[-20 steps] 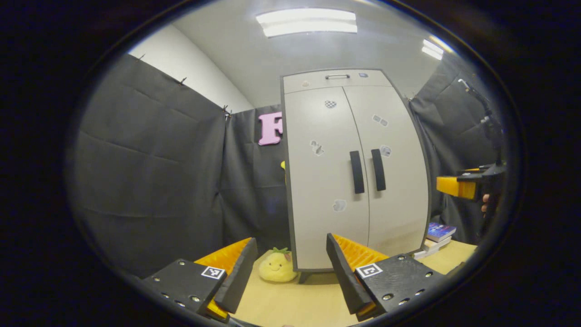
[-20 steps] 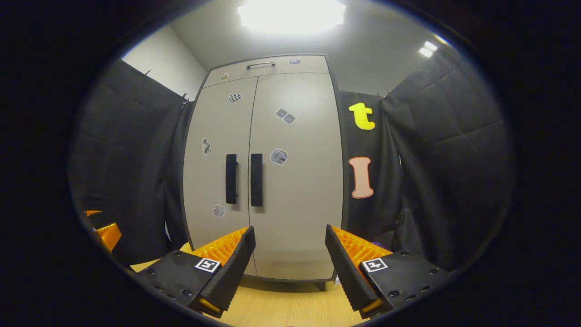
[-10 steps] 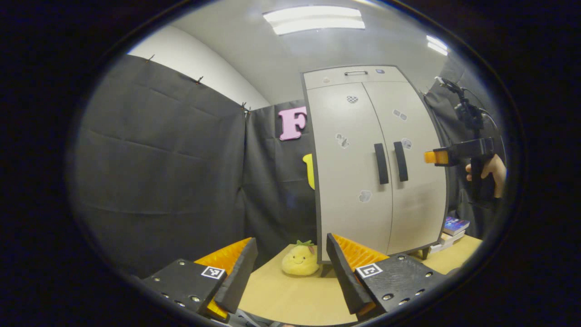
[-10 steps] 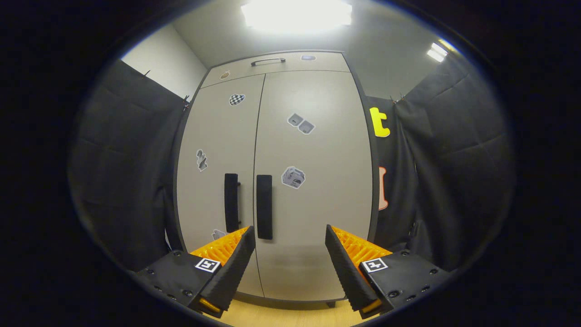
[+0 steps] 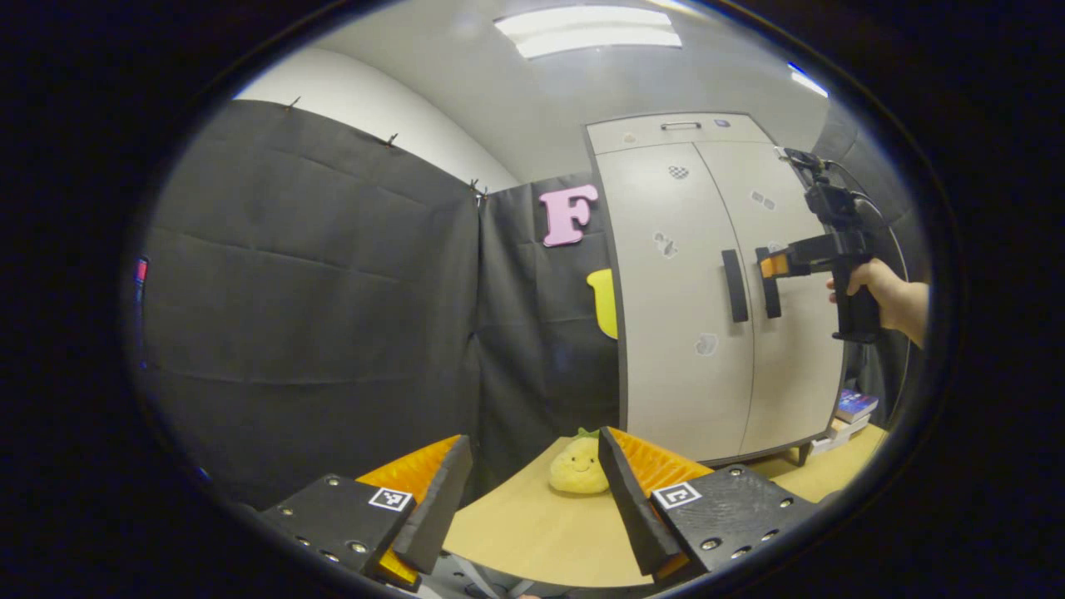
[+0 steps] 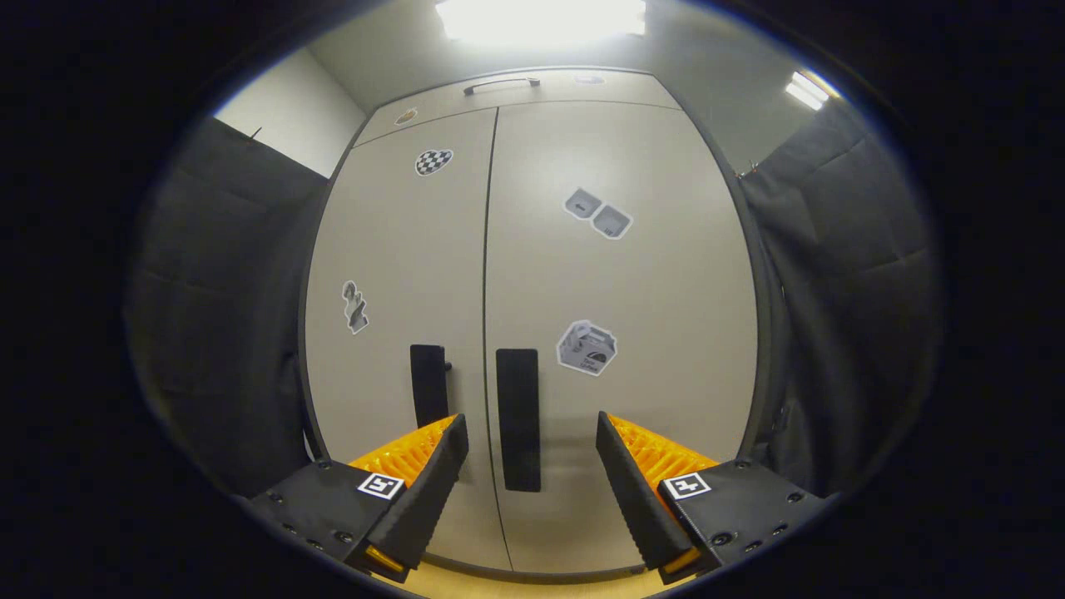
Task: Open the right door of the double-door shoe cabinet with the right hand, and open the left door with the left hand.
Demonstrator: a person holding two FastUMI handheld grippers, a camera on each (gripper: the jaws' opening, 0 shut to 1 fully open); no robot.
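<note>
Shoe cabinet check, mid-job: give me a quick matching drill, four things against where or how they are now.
Things:
1. right door handle
2. plush toy
3. books
4. left gripper

States:
A. stacked beside the cabinet's right foot
B. open, far back from the cabinet
C. between the right gripper's open fingers
D. on the table by the cabinet's left corner

Pairs: 1-C, 2-D, 3-A, 4-B

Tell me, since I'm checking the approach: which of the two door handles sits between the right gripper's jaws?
The right door's handle; the left door's handle sits outside them.
</note>
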